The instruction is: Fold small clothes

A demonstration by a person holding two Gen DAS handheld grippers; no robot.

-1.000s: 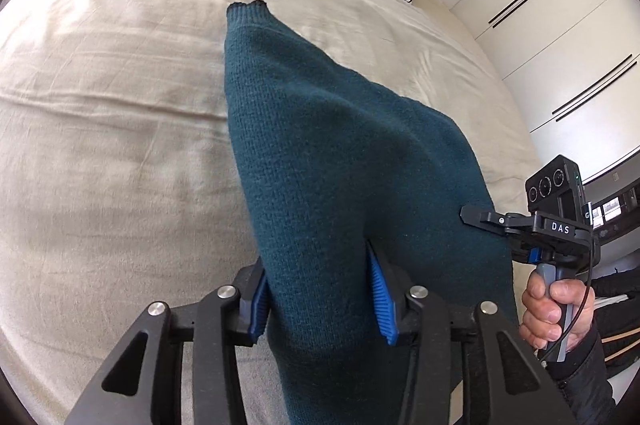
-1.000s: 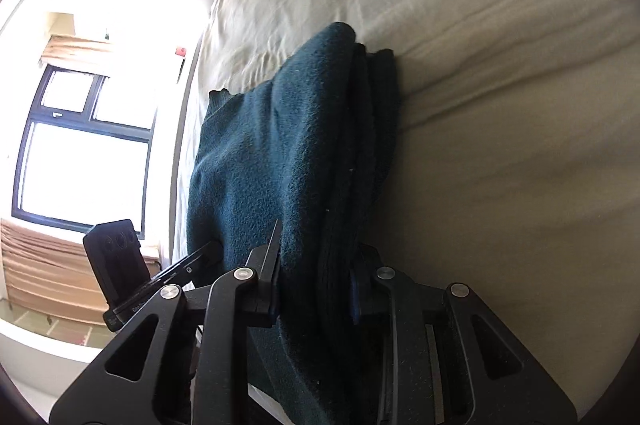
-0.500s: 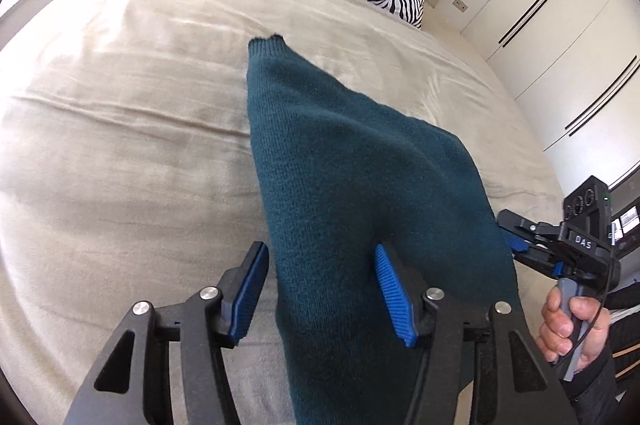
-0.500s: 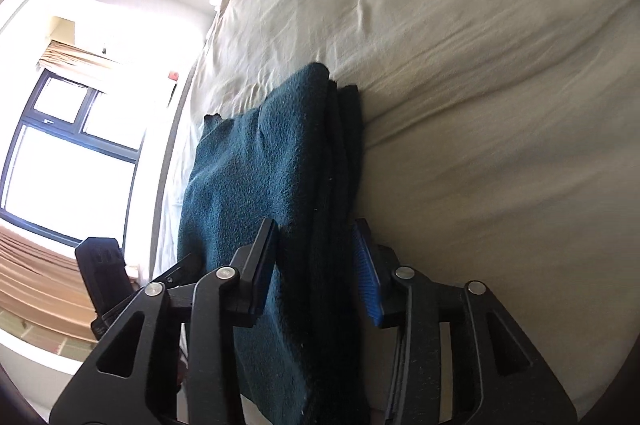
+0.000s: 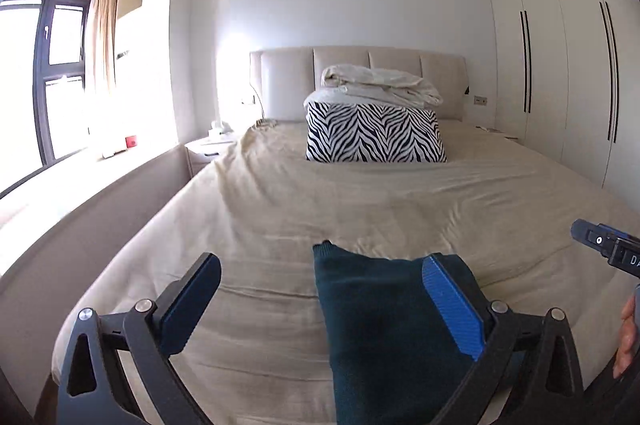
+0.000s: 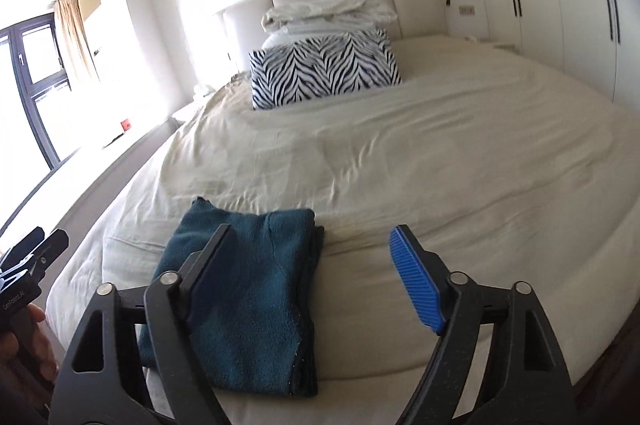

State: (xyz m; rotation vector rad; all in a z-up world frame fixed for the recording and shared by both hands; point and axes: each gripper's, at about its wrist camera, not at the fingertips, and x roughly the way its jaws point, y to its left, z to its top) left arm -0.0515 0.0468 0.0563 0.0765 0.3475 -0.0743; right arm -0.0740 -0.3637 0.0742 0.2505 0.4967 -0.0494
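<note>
A dark teal knitted sweater (image 5: pixel 380 325) lies folded in a rectangle on the beige bed sheet (image 5: pixel 320 201) near the foot of the bed. My left gripper (image 5: pixel 320 265) hovers above and in front of it, its jaws opening wide, and the blue pads touch nothing. In the right wrist view the folded sweater (image 6: pixel 248 285) sits low and left, with stacked layers showing along its right edge. My right gripper (image 6: pixel 312 233) is raised over it, jaws opening, with nothing pressed between them. Each gripper shows at the edge of the other's view: right gripper (image 5: pixel 600 245), left gripper (image 6: pixel 32 249).
A zebra-print pillow (image 5: pixel 376 133) and a folded white duvet (image 5: pixel 376 85) sit against the padded headboard (image 5: pixel 280 81). White wardrobes (image 5: pixel 560 65) line the right wall. A window (image 5: pixel 40 85) and a low ledge run along the left of the bed.
Both grippers let go of the sweater, spread wide, rose and tilted up, so the headboard and walls came into view. The sweater stays folded on the bed.
</note>
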